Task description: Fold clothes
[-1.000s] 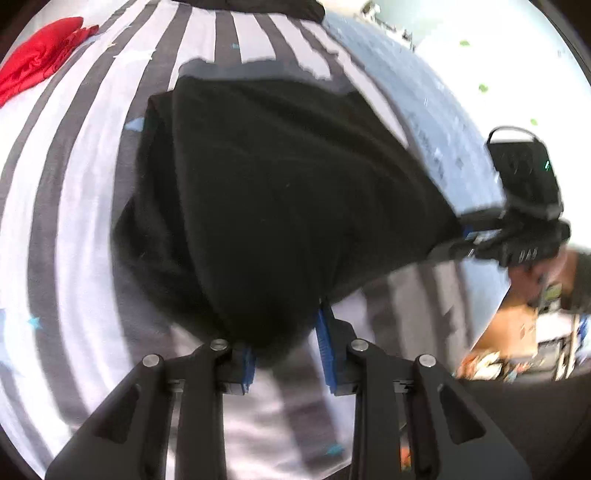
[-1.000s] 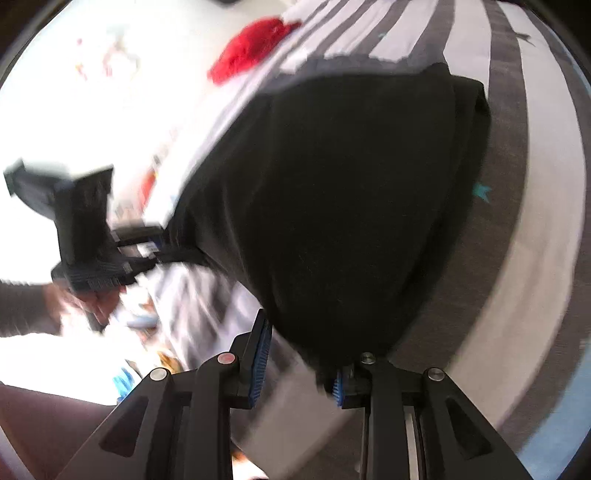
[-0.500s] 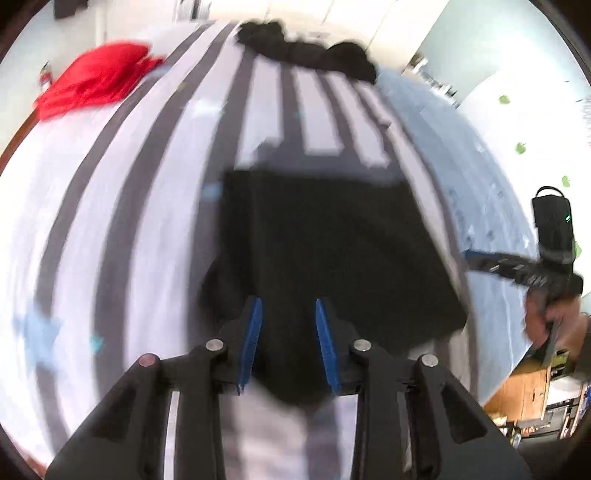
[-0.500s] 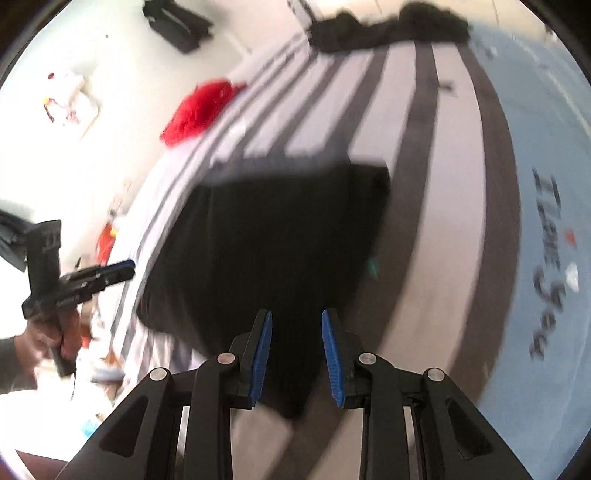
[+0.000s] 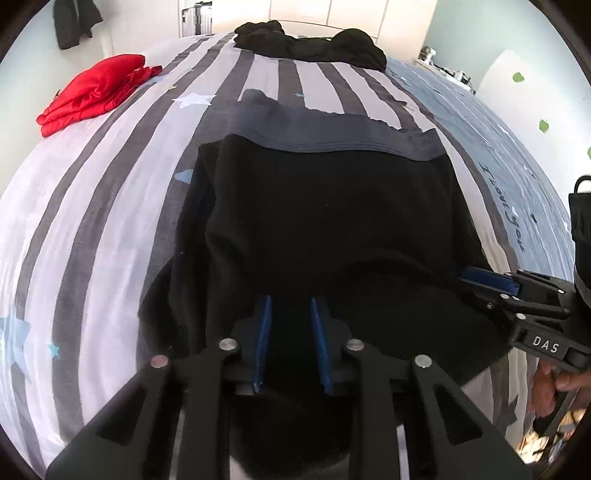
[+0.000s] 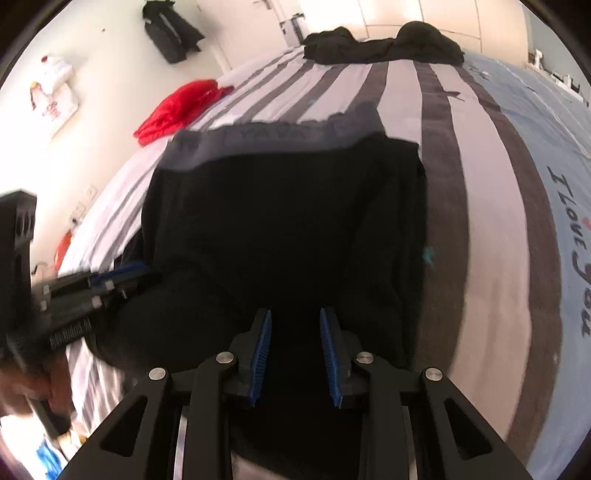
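A black garment (image 5: 325,221) with a grey waistband (image 5: 332,134) lies flat on the striped bed; it also shows in the right wrist view (image 6: 284,229). My left gripper (image 5: 290,306) hovers over its near edge, jaws open, blue pads apart, nothing between them. My right gripper (image 6: 295,317) is likewise open over the near edge. Each gripper appears in the other's view: the right one (image 5: 480,277) at the garment's right side, the left one (image 6: 122,273) at its left side.
A red garment (image 5: 92,88) lies at the far left of the bed (image 5: 92,206). A pile of black clothes (image 5: 310,46) sits at the far end. A blue printed cover (image 6: 554,155) runs along the right. A dark jacket (image 6: 170,29) hangs on the wall.
Both grippers were shut on the garment's edge and lifting it; they have let go, and the garment now lies flat. Both grippers have pulled back toward the near edge.
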A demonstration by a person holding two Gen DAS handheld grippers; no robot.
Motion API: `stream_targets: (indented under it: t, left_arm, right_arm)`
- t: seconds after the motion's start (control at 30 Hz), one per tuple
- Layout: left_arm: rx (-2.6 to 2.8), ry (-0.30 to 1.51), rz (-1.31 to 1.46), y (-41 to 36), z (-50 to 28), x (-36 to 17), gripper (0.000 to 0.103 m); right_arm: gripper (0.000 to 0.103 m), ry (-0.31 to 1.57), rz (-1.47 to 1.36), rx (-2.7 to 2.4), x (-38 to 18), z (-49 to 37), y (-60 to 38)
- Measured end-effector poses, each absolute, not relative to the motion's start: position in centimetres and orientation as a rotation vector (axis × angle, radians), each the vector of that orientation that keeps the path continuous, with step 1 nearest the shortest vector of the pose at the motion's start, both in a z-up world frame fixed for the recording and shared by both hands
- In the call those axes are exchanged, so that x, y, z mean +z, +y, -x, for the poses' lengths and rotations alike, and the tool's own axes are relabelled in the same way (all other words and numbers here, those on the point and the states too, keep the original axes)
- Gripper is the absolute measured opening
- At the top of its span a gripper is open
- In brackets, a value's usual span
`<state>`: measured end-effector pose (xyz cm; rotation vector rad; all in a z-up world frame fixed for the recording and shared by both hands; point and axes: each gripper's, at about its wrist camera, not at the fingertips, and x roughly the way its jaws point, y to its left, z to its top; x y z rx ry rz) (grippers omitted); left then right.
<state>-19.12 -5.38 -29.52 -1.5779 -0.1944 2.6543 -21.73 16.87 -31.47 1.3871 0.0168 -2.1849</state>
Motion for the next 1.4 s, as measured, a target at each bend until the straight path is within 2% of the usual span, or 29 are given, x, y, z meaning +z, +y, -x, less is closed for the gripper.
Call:
stream_targets:
  t: [0.1, 0.23, 0.37, 0.53, 0.6, 0.7, 0.77, 0.87, 1.07, 1.27, 1.33, 1.4]
  left_arm:
    - [2.674, -0.153, 1.58, -5.5, 19.6, -27.8, 0.02]
    - [2.76, -0.206, 1.465, -6.6, 22.5, -25.3, 0.02]
    - [2.779, -0.207, 1.431, -6.5, 26.8, -26.3, 0.02]
    - [2.792, -0.179, 1.524, -7.2, 29.9, -29.7, 0.02]
    - [2.847, -0.237, 1.547, -9.0, 30.3, -30.0, 0.021]
    - [2.891, -0.34, 1.545, -10.8, 29.6, -29.3, 0.024]
    - [2.888, -0.374, 1.521, -11.2, 28.4, -28.5, 0.024]
    - [2.86, -0.394, 1.462, -10.8, 26.0, -27.1, 0.024]
    - [2.732, -0.456, 1.426, -6.1, 19.3, -24.3, 0.024]
    - [2.663, -0.354, 1.545, -2.2, 14.5, -27.1, 0.023]
    - [2.659, -0.346, 1.555, -2.7, 13.5, -28.2, 0.016]
    - [2.654, -0.347, 1.559, -3.1, 12.8, -28.8, 0.002]
  right_arm:
    - [0.023, 0.078, -1.432, -2.177, -30.4, 22.2, 17.3]
    - [0.025, 0.082, -1.371, -2.253, -28.0, 24.4, 16.4]
    - [0.025, 0.025, -1.269, -2.312, -27.4, 28.7, 13.7]
    - [0.023, 0.084, -1.255, -2.355, -30.5, 32.8, 10.9]
    - [0.022, 0.07, -1.258, -2.375, -31.4, 33.7, 12.0]
    - [0.011, 0.005, -1.276, -2.428, -31.3, 35.1, 14.4]
    - [0.017, -0.023, -1.3, -2.473, -30.9, 35.7, 15.8]
    - [0.017, -0.069, -1.297, -2.456, -29.6, 34.4, 16.8]
    - [0.017, -0.037, -1.249, -2.292, -26.9, 26.1, 14.8]
    - [0.017, 0.009, -1.296, -2.148, -28.9, 18.2, 13.3]
    - [0.014, 0.042, -1.298, -2.153, -30.3, 17.2, 13.8]
    - [0.012, 0.024, -1.308, -2.14, -31.5, 16.8, 15.0]
